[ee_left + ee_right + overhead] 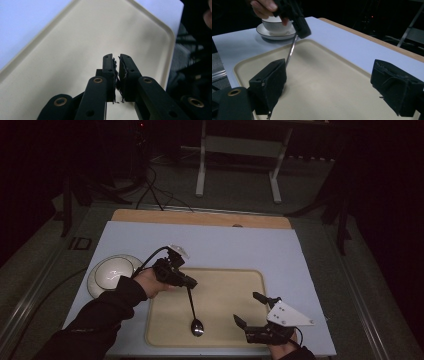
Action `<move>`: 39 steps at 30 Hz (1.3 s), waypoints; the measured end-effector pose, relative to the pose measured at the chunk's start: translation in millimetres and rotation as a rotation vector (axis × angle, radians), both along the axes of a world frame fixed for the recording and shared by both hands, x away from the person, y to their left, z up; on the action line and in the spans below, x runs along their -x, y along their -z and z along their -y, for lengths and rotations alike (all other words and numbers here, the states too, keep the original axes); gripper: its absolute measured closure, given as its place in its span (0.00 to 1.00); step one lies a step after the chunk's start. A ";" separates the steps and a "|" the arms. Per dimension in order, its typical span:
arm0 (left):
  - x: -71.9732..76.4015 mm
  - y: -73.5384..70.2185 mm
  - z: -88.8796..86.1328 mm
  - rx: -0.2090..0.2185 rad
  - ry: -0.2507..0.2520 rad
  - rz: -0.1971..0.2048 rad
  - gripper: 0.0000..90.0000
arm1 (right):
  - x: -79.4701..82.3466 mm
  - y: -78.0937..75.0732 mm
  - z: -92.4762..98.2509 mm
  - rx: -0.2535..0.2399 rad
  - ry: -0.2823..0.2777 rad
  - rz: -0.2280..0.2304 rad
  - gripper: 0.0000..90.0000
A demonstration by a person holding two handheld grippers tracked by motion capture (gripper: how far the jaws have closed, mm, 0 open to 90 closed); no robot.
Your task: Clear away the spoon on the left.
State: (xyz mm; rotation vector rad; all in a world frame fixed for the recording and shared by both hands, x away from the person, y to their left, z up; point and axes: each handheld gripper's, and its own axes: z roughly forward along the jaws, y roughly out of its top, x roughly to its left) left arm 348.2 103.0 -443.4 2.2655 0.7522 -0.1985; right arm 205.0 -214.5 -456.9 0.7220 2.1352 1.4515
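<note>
Right gripper (251, 309) gapes beside spoon (194, 316) on tray (235, 280).

A pale blue-white sheet (225, 245) covers the table across the middle of the frame, with a strip of bare wooden board (200, 218) along its far edge. Beyond it, at upper centre, a white metal stand (237, 145) sits on the grey floor (310, 190); black cables (155, 195) trail at upper left.

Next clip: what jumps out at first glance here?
The left gripper holds a spoon by its handle, bowl end down on the beige tray at the table's near middle. The right gripper waits open over the tray's near right corner. A white bowl on a saucer sits left of the tray.
</note>
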 end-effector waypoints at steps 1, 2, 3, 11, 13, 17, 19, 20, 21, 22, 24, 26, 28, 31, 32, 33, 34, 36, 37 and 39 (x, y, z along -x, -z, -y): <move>-1.2 2.0 0.5 0.007 -0.017 0.008 0.93 | 0.0 0.1 0.0 0.000 0.000 -0.001 0.15; -2.3 3.6 0.6 0.016 -0.026 0.012 0.93 | -0.1 0.1 0.0 0.000 -0.001 -0.001 0.15; -4.1 6.8 1.1 0.036 -0.036 0.017 0.93 | -0.2 0.1 0.1 0.000 -0.002 -0.002 0.15; -13.7 25.1 6.0 0.064 -0.116 0.013 0.92 | -0.3 0.2 0.0 -0.002 -0.003 -0.005 0.15; -16.1 30.2 8.1 0.064 -0.134 0.015 0.91 | -0.5 0.2 0.4 -0.003 -0.002 -0.006 0.15; -21.3 41.5 12.2 0.058 -0.180 0.003 0.90 | -1.1 0.4 1.0 -0.007 0.000 -0.006 0.15; -22.9 46.6 14.0 0.055 -0.194 0.004 0.89 | -1.3 0.3 1.5 -0.008 0.001 -0.004 0.15; -23.5 48.6 15.1 0.057 -0.199 0.000 0.89 | -1.3 0.3 1.6 -0.010 0.002 -0.004 0.15; -24.3 51.1 16.1 0.058 -0.200 -0.001 0.89 | -1.3 0.3 1.7 -0.010 0.003 -0.004 0.15; -24.9 53.6 17.3 0.060 -0.204 -0.002 0.89 | -1.4 0.3 1.9 -0.012 0.003 -0.004 0.15; -26.6 59.4 20.0 0.053 -0.211 -0.005 0.89 | -1.6 0.4 2.1 -0.011 0.004 -0.003 0.15; -27.6 63.9 22.4 0.048 -0.218 -0.007 0.89 | -1.7 0.5 2.0 -0.012 0.003 -0.003 0.15; -28.5 67.6 23.8 0.046 -0.227 -0.009 0.89 | -1.7 0.5 2.1 -0.012 0.003 -0.003 0.15; -29.6 71.9 25.5 0.041 -0.243 -0.007 0.87 | -2.0 0.7 2.2 -0.013 0.003 -0.004 0.15; -29.8 73.1 26.0 0.038 -0.247 -0.005 0.87 | -2.0 0.7 2.2 -0.013 0.003 -0.006 0.15; -30.0 74.3 26.4 0.032 -0.250 -0.002 0.87 | -2.0 0.8 2.0 -0.012 0.003 -0.006 0.15; -30.0 75.2 26.9 0.030 -0.259 0.001 0.87 | -1.9 0.8 1.9 -0.012 0.002 -0.007 0.15; -30.0 77.8 27.9 0.024 -0.278 0.010 0.84 | -1.9 0.8 1.9 -0.012 0.000 -0.007 0.15; -30.0 78.8 28.4 0.023 -0.284 0.011 0.84 | -1.9 0.8 1.8 -0.012 0.001 -0.007 0.15; -30.0 80.2 28.8 0.018 -0.288 0.018 0.84 | -1.9 0.8 1.8 -0.012 0.000 -0.007 0.15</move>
